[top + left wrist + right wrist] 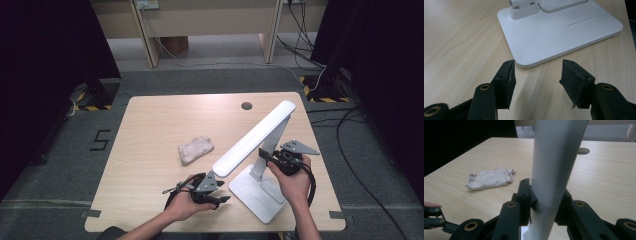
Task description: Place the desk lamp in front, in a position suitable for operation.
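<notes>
Black jaws of the right gripper (546,202) stand one on each side of the desk lamp's (257,150) upright stem (554,170), low on it, and look clenched on it; whether the pads press hard cannot be told. No earlier picture being at hand, only this grasp is stated.

Ahead of the left gripper (537,75), whose jaws are released with nothing between them, lies the lamp's flat white base (559,32), its near corner just beyond the fingertips.

Handling, as a judgement: the lamp is rigid, smooth plastic, probably slippery. Most weight likely sits in the base; the long head (255,137) leans out over the left gripper and would lever the lamp if lifted by the stem alone. The stem suits tilting; the base edge suits steadying.

A cloth (196,149) lies on the table (150,125), well apart beyond the left gripper.
</notes>
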Available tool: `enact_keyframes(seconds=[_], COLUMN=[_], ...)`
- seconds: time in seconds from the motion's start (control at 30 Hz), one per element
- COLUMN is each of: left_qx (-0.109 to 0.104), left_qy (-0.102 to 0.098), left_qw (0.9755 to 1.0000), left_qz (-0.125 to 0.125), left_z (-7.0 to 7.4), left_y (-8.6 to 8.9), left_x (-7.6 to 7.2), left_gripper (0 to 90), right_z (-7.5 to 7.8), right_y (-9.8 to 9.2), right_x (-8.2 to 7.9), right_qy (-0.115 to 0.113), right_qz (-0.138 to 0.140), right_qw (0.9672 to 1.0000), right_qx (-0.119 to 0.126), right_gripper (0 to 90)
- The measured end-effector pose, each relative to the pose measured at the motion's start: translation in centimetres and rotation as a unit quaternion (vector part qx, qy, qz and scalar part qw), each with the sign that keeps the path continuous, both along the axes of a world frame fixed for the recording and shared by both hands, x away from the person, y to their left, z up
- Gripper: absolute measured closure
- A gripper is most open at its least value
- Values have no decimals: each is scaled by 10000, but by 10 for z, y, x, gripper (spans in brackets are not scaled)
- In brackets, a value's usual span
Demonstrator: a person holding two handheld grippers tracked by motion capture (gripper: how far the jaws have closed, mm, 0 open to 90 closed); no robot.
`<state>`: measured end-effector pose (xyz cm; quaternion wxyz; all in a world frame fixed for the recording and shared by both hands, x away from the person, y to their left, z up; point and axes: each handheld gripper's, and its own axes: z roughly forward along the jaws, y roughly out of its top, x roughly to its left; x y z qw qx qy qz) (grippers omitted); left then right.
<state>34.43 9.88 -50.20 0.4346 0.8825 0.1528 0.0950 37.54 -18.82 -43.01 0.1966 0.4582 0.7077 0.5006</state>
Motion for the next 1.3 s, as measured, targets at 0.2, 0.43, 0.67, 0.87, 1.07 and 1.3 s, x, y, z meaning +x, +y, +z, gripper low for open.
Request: enact_keyframes(seconds=[0.2, 0.43, 0.67, 0.87, 1.07, 1.3], left_qx=[-5, -54, -95, -137, -186, -279], left_qy=[-16, -72, -102, -127, -182, -217], left_qw=[10000, 10000, 9998, 9997, 9995, 9991], left_qz=[20, 35, 117, 135, 173, 244], left_z=[1, 5, 9, 12, 18, 23], left_y=[1, 2, 6, 7, 11, 17], left_x=[1, 2, 4, 5, 5, 6], left_gripper=[436, 434, 433, 432, 432, 432], right_z=[0, 1, 4, 13, 25, 31], right_y=[1, 6, 17, 23, 33, 44], right_x=[-1, -1, 4, 6, 12, 15], right_qy=[58, 144, 219, 192, 170, 177], right_qz=[-86, -392, -492, -608, -747, -1094], right_qw=[9999, 9988, 9984, 9977, 9966, 9937], right_qx=[111, 238, 193, 223, 297, 171], right_gripper=[728, 760, 761, 762, 764, 763])
